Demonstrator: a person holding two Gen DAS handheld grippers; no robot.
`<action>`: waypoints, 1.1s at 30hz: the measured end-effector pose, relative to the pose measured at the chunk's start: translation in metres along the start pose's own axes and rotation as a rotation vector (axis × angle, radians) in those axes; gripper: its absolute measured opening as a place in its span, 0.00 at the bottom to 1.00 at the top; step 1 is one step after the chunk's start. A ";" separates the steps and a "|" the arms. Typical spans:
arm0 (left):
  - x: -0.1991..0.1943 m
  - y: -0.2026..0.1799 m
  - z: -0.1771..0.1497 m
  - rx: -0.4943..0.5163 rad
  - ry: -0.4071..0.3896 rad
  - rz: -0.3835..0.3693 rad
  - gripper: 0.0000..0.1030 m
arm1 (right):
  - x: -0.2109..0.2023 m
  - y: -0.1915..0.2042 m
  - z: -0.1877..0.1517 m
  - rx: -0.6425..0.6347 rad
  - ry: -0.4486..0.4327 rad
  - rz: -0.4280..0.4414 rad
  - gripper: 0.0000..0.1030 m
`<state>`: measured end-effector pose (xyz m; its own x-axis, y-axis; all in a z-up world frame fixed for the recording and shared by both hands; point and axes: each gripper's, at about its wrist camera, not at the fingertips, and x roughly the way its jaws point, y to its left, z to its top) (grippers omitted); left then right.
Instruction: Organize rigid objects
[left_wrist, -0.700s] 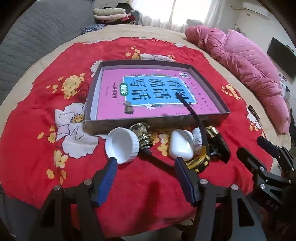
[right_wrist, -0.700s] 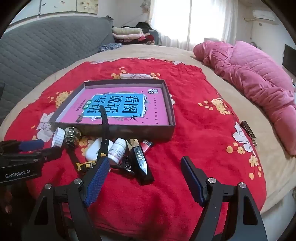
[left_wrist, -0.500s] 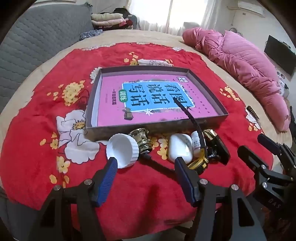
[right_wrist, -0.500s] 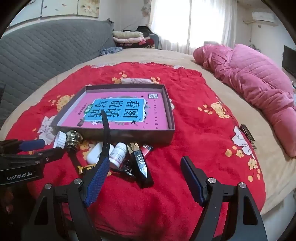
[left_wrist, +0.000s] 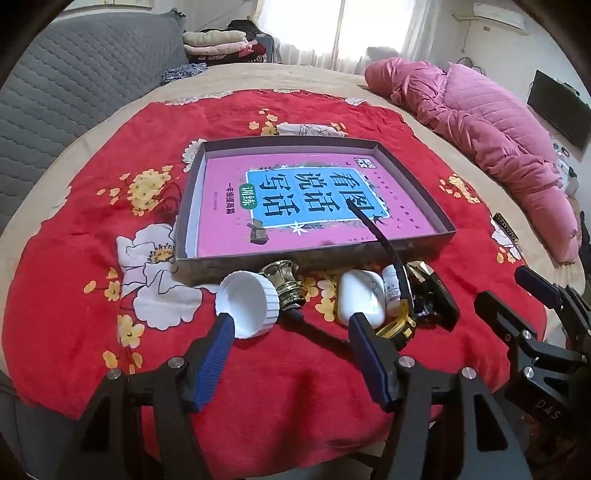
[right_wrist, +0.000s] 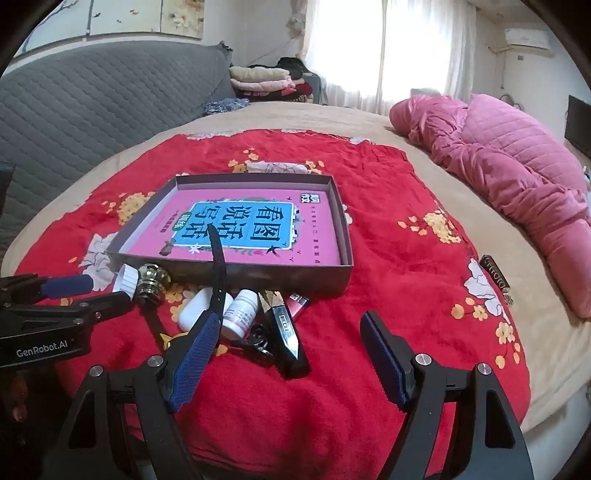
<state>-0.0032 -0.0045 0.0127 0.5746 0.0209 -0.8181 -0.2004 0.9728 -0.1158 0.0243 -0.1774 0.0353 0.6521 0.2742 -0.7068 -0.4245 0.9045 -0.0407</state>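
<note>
Both released: left hand-held gripper (left_wrist: 290, 328) by ribbed white cap (left_wrist: 248, 308), right hand-held gripper (right_wrist: 291, 328).

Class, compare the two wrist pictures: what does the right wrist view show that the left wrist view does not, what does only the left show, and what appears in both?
Only the right wrist view shows the small red lighter beside the black pointed case.

Only the left wrist view shows the hollow inside of the white ribbed plastic cap; the right view sees only its edge.

Both show the shallow grey cardboard box holding a pink book, the white pill bottle, the red flowered cloth, and both open grippers, left and right.
</note>
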 end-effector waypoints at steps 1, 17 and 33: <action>0.000 0.000 0.000 -0.001 0.000 0.000 0.62 | 0.000 0.000 0.000 0.001 0.000 0.000 0.77; -0.001 -0.003 0.000 0.009 -0.002 0.010 0.62 | -0.001 -0.004 0.001 0.012 -0.011 0.002 0.77; -0.001 -0.003 0.001 0.008 -0.003 0.012 0.62 | -0.002 -0.004 0.001 0.013 -0.014 0.003 0.77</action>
<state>-0.0027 -0.0068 0.0146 0.5743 0.0331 -0.8180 -0.2005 0.9744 -0.1014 0.0254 -0.1809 0.0379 0.6595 0.2812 -0.6971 -0.4183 0.9078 -0.0296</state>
